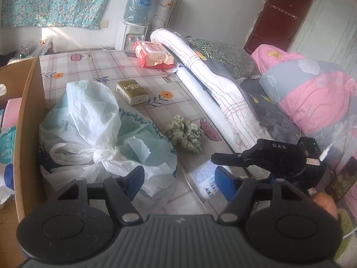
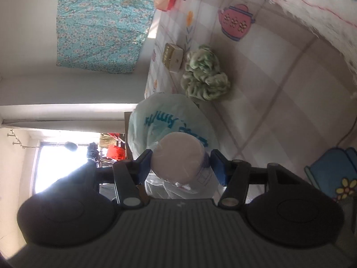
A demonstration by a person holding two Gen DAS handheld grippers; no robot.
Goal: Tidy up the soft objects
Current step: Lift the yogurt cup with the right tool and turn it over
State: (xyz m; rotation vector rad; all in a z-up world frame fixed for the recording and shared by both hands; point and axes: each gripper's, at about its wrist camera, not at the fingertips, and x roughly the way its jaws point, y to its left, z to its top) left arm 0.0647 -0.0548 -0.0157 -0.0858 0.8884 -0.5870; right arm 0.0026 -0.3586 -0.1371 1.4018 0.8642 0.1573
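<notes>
The right gripper has its blue pads clamped on a clear-wrapped roll of round cotton pads; the left gripper hangs half open, gripping nothing, over the crumpled plastic bags. A green scrunchie lies on the patterned sheet beside the bags. The cardboard box at left holds packets, mostly cut off.

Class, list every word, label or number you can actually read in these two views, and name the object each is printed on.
"DAS": embossed on the black body of the right gripper.
Blue lettering on the plastic bag: turned, unreadable.
Gold tissue pack, red wipes pack, water bottle label, clear pack of cotton pads: print too small or blurred.
</notes>
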